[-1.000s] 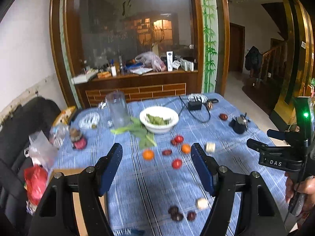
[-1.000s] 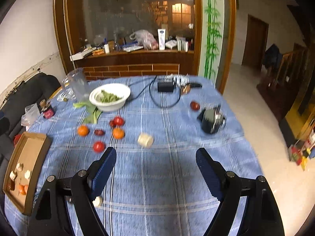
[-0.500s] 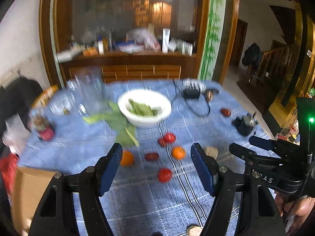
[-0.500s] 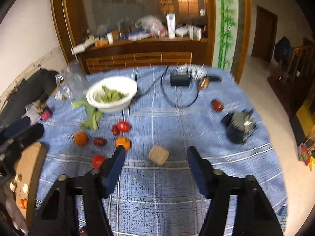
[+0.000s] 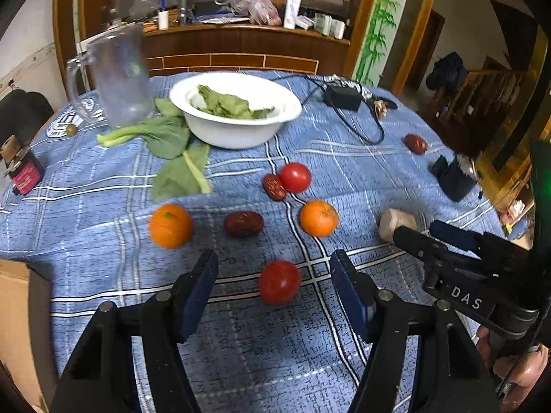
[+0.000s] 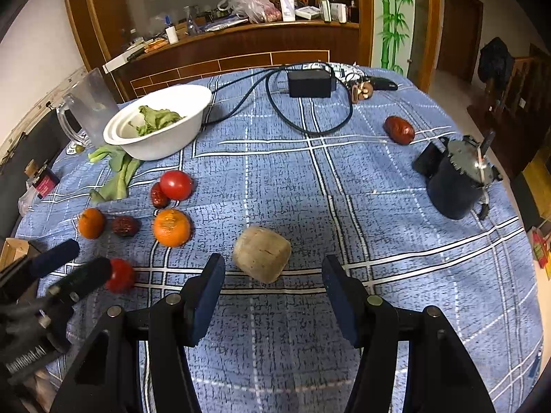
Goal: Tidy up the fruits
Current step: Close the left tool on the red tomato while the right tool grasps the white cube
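Note:
A red tomato (image 5: 279,282) lies on the blue checked cloth between the pads of my left gripper (image 5: 273,265). Its jaws are closing, and neither pad touches the tomato. A beige peeled chunk (image 6: 261,253) sits just ahead of my right gripper (image 6: 273,268), between its fingertips. Those jaws are closing too, with gaps on both sides. Further out lie two oranges (image 5: 170,225) (image 5: 318,218), a second tomato (image 5: 294,177), and dark red dates (image 5: 243,223) (image 5: 274,187). One date (image 6: 398,129) lies alone at the far right.
A white bowl (image 5: 237,134) of greens stands behind the fruit, with loose leaves (image 5: 172,144) and a glass jug (image 5: 118,79) to its left. A charger and cable (image 6: 310,84) lie at the back. A dark cup (image 6: 454,186) stands right; a cardboard box (image 5: 20,327) sits at the left edge.
Both grippers have come down and forward toward the table, so the fruit looms larger. The right jaws have narrowed a lot, the left jaws a little.

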`<state>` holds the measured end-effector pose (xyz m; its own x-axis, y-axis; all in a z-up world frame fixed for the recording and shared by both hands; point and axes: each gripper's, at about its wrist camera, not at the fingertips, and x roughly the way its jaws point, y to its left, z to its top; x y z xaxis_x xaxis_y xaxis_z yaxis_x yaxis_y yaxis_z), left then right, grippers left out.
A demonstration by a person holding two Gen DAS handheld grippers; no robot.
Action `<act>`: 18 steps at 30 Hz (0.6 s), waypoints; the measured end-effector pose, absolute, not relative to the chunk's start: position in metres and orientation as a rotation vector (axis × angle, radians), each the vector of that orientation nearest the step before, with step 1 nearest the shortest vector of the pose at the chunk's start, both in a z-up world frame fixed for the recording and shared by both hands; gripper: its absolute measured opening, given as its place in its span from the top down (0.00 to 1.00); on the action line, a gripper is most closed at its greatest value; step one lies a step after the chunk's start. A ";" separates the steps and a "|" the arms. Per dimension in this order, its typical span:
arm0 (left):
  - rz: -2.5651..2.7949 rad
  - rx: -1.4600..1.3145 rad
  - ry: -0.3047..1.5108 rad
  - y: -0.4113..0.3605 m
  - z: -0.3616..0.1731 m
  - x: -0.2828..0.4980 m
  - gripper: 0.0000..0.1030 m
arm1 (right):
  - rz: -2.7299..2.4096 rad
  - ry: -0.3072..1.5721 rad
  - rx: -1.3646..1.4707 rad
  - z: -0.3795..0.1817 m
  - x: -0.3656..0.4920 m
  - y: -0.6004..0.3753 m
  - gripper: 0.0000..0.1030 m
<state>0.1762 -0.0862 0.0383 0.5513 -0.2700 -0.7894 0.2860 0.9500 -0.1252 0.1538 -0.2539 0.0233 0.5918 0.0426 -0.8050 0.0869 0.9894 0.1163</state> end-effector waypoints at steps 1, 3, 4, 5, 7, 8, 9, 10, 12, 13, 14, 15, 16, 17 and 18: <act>-0.328 0.027 0.934 -0.089 0.035 0.177 0.36 | -0.025 0.938 0.151 0.022 0.155 -0.253 0.40; -0.326 0.040 0.942 -0.092 0.030 0.179 0.40 | -0.026 0.939 0.156 0.018 0.157 -0.253 0.40; -0.324 0.044 0.949 -0.093 0.027 0.180 0.42 | -0.028 0.941 0.158 0.016 0.158 -0.253 0.40; -0.323 0.046 0.957 -0.094 0.025 0.181 0.46 | -0.027 0.945 0.162 0.014 0.159 -0.253 0.40; -0.326 0.039 0.979 -0.094 0.021 0.184 0.54 | -0.028 0.948 0.166 0.010 0.162 -0.253 0.40; -0.328 0.033 0.988 -0.094 0.019 0.185 0.59 | -0.026 0.949 0.172 0.008 0.163 -0.253 0.40; -0.327 0.036 0.994 -0.094 0.018 0.186 0.64 | -0.024 0.951 0.176 0.007 0.164 -0.253 0.40; -0.323 0.048 1.003 -0.095 0.017 0.186 0.66 | -0.025 0.951 0.175 0.005 0.165 -0.253 0.40; -0.335 0.049 1.015 -0.096 0.015 0.187 0.72 | -0.029 0.944 0.166 0.006 0.165 -0.251 0.40; -0.333 0.053 1.012 -0.096 0.015 0.187 0.72 | -0.028 0.942 0.168 0.006 0.166 -0.251 0.40; -0.331 0.058 1.011 -0.097 0.015 0.187 0.72 | -0.029 0.940 0.171 0.006 0.166 -0.251 0.40; -0.330 0.062 1.009 -0.097 0.015 0.186 0.73 | -0.030 0.939 0.174 0.006 0.166 -0.251 0.44; -0.329 0.065 1.008 -0.098 0.015 0.186 0.73 | -0.033 0.938 0.172 0.006 0.168 -0.251 0.48; -0.330 0.065 1.007 -0.098 0.016 0.186 0.73 | -0.030 0.937 0.173 0.006 0.168 -0.251 0.50; -0.329 0.065 1.006 -0.098 0.016 0.186 0.73 | -0.028 0.935 0.174 0.006 0.168 -0.250 0.52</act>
<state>0.1856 -0.0979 0.0156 0.4902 -0.2411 -0.8376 0.3009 0.9487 -0.0970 0.1681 -0.2505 0.0059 0.5941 0.0512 -0.8027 0.0995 0.9856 0.1365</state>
